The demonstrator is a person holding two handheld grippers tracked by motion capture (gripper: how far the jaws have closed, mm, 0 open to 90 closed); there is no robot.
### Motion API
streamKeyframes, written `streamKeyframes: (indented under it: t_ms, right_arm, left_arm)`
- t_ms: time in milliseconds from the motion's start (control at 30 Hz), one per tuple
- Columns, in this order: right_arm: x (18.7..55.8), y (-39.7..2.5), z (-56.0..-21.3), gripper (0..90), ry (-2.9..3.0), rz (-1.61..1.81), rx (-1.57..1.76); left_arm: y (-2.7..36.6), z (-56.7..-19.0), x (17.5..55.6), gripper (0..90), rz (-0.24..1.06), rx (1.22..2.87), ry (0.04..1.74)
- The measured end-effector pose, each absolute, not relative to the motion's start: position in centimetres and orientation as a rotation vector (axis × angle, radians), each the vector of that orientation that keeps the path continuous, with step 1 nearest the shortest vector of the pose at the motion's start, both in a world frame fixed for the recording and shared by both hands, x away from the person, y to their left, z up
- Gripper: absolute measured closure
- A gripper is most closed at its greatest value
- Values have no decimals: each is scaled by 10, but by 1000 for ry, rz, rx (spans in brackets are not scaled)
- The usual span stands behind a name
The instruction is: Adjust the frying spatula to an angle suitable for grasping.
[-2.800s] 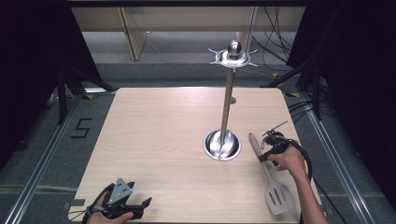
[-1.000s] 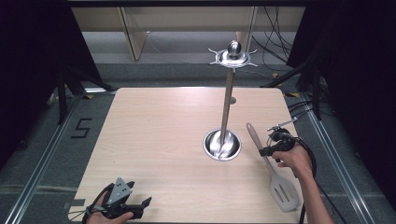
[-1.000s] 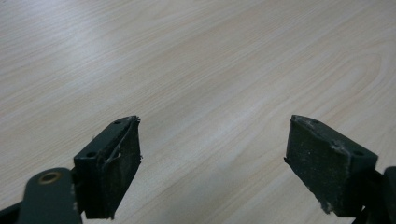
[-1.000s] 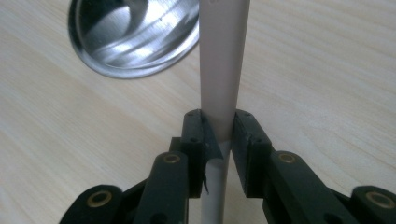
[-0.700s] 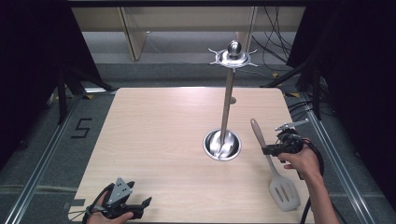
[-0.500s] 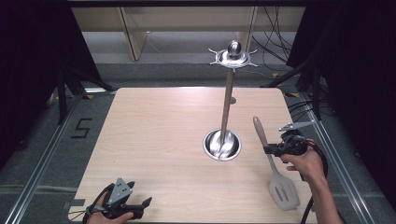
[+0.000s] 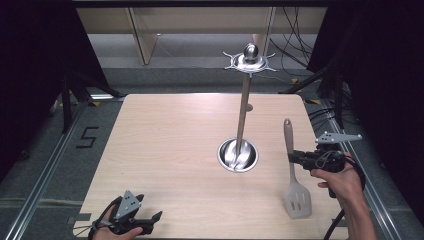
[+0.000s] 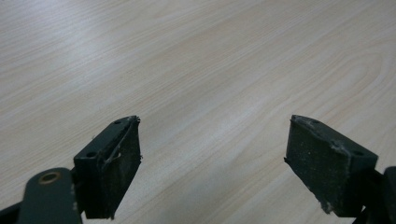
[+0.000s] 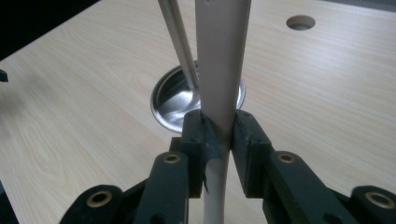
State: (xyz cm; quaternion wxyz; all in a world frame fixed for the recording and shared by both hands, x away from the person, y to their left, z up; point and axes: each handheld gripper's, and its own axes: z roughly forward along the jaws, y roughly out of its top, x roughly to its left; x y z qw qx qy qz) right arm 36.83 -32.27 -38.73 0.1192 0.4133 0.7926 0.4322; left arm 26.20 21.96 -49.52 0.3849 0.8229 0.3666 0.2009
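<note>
A beige slotted spatula [image 7: 291, 165] hangs over the right side of the wooden bench [image 7: 165, 150], handle up and slotted blade down near the front edge. The right gripper [image 7: 295, 158] has its jaws clamped on the handle about midway, the person's hand [image 7: 340, 180] behind it. Just left of the spatula stands a steel utensil stand [image 7: 243, 107], its round base on the bench and a hooked crown at the top. At the front left corner, the left gripper [image 7: 150, 220] rests low over bare wood, jaws wide apart.
</note>
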Motion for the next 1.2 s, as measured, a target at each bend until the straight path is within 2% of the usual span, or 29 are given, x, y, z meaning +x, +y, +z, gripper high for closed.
streamKeyframes:
  t_ms: [667, 1200]
  right_arm:
    - [357, -319, -370, 762, 2209, 1474, 1116]
    - [359, -296, -332, 762, 2221, 1488, 980]
  left_arm:
    - [219, -495, 262, 172, 510, 2093, 939]
    - [220, -495, 262, 173, 513, 2096, 936]
